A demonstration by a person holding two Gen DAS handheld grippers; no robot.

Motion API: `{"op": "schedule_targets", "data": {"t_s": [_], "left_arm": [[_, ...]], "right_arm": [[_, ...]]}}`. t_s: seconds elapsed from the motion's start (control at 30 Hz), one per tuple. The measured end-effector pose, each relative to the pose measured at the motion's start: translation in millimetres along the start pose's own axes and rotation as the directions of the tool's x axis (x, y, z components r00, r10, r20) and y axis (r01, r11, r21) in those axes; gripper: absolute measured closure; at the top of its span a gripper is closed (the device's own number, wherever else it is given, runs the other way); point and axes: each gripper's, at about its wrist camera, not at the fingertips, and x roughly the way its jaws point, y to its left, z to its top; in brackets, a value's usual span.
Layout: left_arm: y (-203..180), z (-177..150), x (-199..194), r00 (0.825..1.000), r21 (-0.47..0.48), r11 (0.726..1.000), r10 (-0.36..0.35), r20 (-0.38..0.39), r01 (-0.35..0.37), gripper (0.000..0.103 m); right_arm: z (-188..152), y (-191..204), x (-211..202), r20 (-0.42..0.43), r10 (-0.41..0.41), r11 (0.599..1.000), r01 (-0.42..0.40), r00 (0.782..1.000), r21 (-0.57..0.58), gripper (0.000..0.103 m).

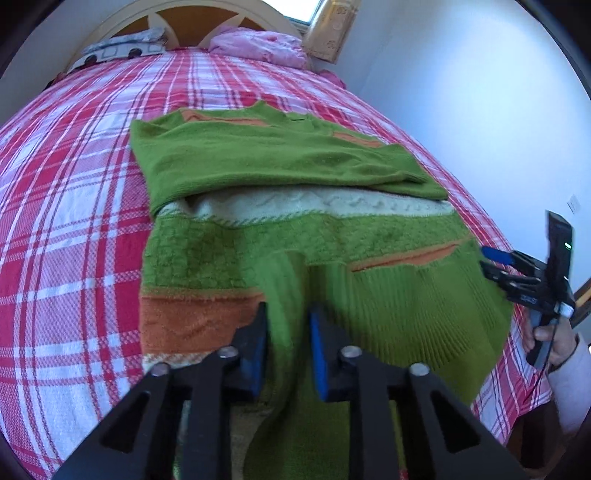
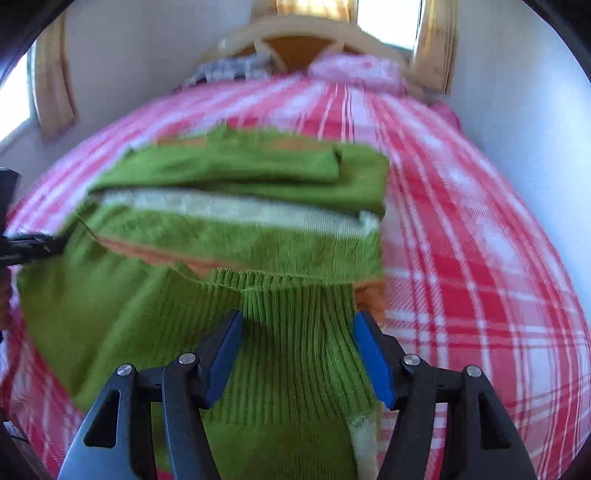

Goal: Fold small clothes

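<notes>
A small green knit sweater [image 1: 280,162] with orange and cream bands lies on a red plaid bed [image 1: 66,192], its sleeves folded across the chest. My left gripper [image 1: 288,325] is shut on the sweater's ribbed hem and holds it lifted. My right gripper [image 2: 298,325] holds the ribbed hem of the sweater [image 2: 295,310] between its blue pads [image 2: 373,354], lifted above the bed [image 2: 480,280]. The right gripper also shows at the right edge of the left wrist view [image 1: 495,258], at the hem's right corner. The right view is blurred.
A wooden headboard [image 1: 207,18], a patterned pillow [image 1: 122,48] and a pink bundle [image 1: 258,42] are at the bed's far end. A white wall [image 1: 461,110] runs along the bed's right side. Curtains [image 2: 55,88] hang by windows.
</notes>
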Motion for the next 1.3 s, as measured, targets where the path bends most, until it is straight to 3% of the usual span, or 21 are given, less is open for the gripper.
{"op": "schedule_targets", "data": {"t_s": [0.03, 0.1, 0.13, 0.33, 0.6, 0.93, 1.3], "left_arm": [[-3, 0, -1, 1.000, 0.014, 1.000, 0.012, 0.004, -0.012, 0.087], [-7, -1, -3, 1.000, 0.030, 0.999, 0.027, 0.012, -0.028, 0.091], [-7, -1, -4, 0.999, 0.024, 0.999, 0.029, 0.014, -0.029, 0.091], [-3, 4, -23, 0.997, -0.048, 0.999, 0.013, 0.073, -0.010, 0.093], [1, 39, -51, 0.983, -0.093, 0.995, 0.057, 0.176, -0.041, 0.093], [24, 77, -34, 0.966, -0.202, 0.972, 0.163, 0.202, -0.122, 0.093], [48, 121, -13, 0.961, -0.256, 0.959, 0.178, 0.212, -0.122, 0.093]], "right_arm": [[-1, -1, -1, 0.015, 0.007, 1.000, -0.007, 1.000, 0.017, 0.041], [-4, 0, -6, 0.027, 0.010, 1.000, -0.010, 1.000, 0.017, 0.080], [-4, 0, -10, 0.023, 0.009, 1.000, -0.010, 1.000, 0.026, 0.091], [-4, -5, -47, 0.098, 0.033, 0.993, -0.044, 0.995, 0.107, 0.094], [41, 3, -84, 0.255, 0.002, 0.994, -0.030, 0.967, 0.106, 0.094], [96, 5, -62, 0.302, -0.083, 0.994, 0.056, 0.950, 0.098, 0.095], [139, -6, -17, 0.290, -0.114, 0.992, 0.093, 0.950, 0.086, 0.096]]}}
